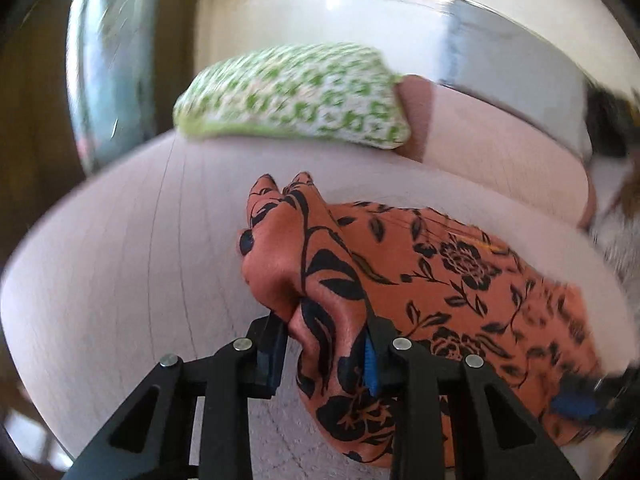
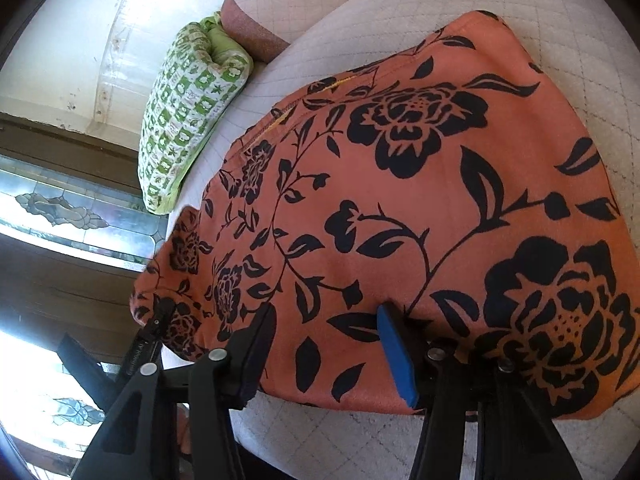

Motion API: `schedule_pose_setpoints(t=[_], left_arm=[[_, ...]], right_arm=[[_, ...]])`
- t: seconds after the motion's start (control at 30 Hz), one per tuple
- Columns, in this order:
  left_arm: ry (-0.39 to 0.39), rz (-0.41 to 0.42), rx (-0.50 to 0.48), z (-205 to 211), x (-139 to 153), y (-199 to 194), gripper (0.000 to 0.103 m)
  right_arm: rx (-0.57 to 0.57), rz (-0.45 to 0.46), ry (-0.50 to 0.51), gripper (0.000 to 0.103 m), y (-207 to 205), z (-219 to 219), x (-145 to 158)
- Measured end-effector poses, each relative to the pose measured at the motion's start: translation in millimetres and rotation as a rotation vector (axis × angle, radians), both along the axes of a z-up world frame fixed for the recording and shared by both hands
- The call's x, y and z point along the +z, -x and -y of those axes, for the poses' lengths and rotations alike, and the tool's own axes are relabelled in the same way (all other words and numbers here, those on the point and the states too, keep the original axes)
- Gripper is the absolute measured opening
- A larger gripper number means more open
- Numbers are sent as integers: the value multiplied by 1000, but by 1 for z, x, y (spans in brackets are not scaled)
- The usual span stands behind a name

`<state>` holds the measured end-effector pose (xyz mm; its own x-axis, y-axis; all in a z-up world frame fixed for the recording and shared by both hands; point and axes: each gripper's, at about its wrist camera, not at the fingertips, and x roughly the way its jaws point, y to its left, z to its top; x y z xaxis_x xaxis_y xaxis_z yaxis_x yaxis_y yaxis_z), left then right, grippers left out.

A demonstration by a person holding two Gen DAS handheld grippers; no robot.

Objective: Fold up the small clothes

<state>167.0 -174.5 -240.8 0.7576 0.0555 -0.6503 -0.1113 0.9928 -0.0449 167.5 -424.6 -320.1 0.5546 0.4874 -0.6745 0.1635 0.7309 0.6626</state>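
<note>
An orange garment with a black flower print (image 1: 420, 280) lies on a pale quilted bed (image 1: 120, 260). My left gripper (image 1: 326, 320) has a bunched fold of its edge between its fingers and lifts it a little off the bed. In the right wrist view the same garment (image 2: 420, 200) is spread wide over the bed (image 2: 440, 20). My right gripper (image 2: 324, 316) stands open at the garment's near edge, with the cloth lying between its black finger and its blue pad (image 2: 396, 356). The left gripper also shows in the right wrist view (image 2: 160, 316) at the garment's far left corner.
A green and white patterned pillow (image 1: 296, 96) lies at the back of the bed; it also shows in the right wrist view (image 2: 188, 104). Beyond the bed's edge are a white wall, brown wooden frames and a leaded glass pane (image 2: 60, 208).
</note>
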Motion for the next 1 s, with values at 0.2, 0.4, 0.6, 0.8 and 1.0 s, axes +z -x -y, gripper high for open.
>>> schedule_pose_setpoints(t=[0.2, 0.4, 0.6, 0.8, 1.0], left_arm=[[-40, 9, -43, 6, 2, 0, 31], [-40, 16, -84, 2, 2, 9, 30], [-72, 23, -121, 5, 0, 15, 30], [-102, 49, -180, 13, 2, 23, 30], [-69, 100, -276, 31, 12, 37, 29]], right_arm=[[102, 9, 8, 66, -43, -21, 50], [416, -22, 87, 77, -140, -135, 112], [638, -107, 354, 77, -204, -260, 115], [610, -215, 605, 51, -217, -306, 83], [518, -79, 592, 19, -193, -246, 112]])
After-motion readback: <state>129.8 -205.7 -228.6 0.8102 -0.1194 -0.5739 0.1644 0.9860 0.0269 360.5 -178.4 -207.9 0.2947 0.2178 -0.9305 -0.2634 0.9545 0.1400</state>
